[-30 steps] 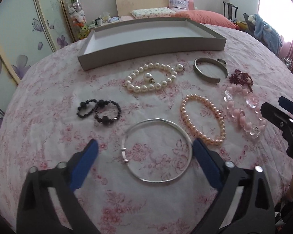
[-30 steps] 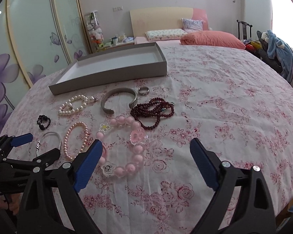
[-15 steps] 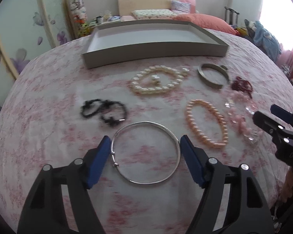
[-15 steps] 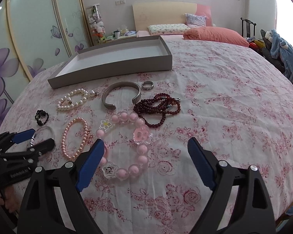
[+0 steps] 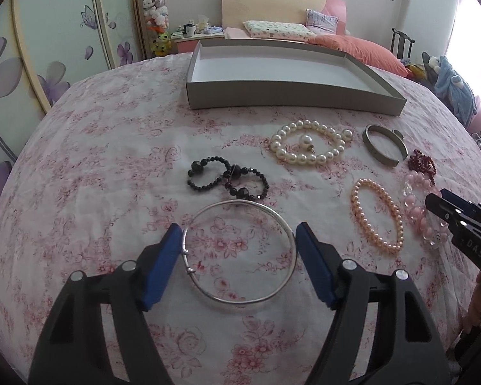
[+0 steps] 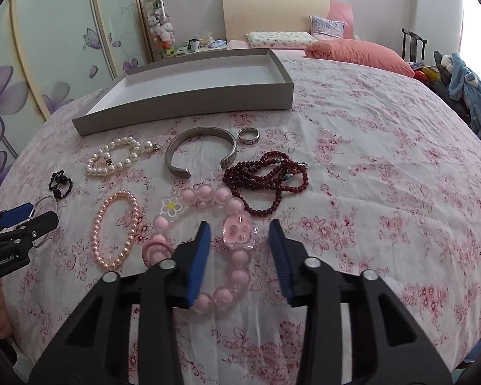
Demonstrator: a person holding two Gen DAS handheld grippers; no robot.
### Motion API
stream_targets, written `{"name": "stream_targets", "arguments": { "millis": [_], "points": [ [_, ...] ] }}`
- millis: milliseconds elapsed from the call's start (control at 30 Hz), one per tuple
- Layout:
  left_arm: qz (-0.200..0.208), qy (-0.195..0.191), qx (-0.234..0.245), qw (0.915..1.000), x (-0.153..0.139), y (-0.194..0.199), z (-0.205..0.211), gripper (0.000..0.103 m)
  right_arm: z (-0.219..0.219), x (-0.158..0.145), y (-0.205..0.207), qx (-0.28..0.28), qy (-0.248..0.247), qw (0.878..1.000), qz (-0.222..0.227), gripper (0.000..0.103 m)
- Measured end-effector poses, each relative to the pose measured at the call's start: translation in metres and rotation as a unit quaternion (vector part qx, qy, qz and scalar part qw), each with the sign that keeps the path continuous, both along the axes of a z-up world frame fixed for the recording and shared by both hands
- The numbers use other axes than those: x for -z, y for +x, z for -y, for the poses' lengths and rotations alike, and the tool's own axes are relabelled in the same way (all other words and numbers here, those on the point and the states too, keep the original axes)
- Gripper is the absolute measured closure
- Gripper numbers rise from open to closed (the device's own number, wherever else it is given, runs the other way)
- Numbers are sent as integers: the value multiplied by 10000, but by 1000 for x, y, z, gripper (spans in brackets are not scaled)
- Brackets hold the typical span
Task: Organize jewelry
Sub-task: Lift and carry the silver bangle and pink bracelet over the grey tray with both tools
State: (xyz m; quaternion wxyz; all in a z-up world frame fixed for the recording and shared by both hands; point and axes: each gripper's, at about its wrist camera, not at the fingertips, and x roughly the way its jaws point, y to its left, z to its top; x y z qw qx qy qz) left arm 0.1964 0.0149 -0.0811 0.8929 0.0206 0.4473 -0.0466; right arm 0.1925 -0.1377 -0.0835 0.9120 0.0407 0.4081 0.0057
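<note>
**Closing on Jewelry Laid Out on the Bed**

Lying on the floral bedspread (image 6: 384, 173), all pieces sit in a cluster near the bed's front edge. The grey tray (image 5: 291, 96) stands behind them, its interior bare. The bedspread to the right of the cluster is open.

Left hand-held gripper (image 5: 237, 240): jaws stand moderately wide, straddling the silver bangle (image 5: 240, 253). Both blue pads sit at the ring's outer rim, touching or just beside it; firm pressure cannot be confirmed. The black bead bracelet (image 5: 229, 178) lies just beyond the bangle, touching its far rim.

Right hand-held gripper (image 6: 240, 240): jaws are narrow and closing. The pink bubble-bead bracelet (image 6: 221, 234) lies between them, its clear pink flower charm in the gap. The left pad overlaps the beads; the right pad stands apart.

Nearby items: peach pearl bracelet (image 6: 117, 229), white pearl bracelet (image 6: 115, 157), steel cuff (image 6: 202, 150), small ring (image 6: 248, 135), dark red bead strand (image 6: 269, 176).
</note>
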Motion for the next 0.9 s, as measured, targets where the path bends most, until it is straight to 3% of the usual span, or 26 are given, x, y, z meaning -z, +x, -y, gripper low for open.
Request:
{"name": "stream_targets", "arguments": {
  "millis": [33,200,333,533,900],
  "points": [
    [7,-3,0,10000,0,0,0,32,-1,0,0,-6,-40,10000,13,79],
    [57,-26,1,10000,-2,-6,-1,32,0,-1,-4,-157,95,9998,96,79],
    [133,-30,8,9999,-5,-10,-1,32,-1,-14,-15,-333,319,9977,506,79],
    [382,-71,23,9992,-20,-18,0,32,-9,-41,-26,-636,500,9909,1077,79],
    [970,-110,30,9952,-52,-28,4,32,-9,-63,-32,-633,581,9844,1538,79]
  ]
}}
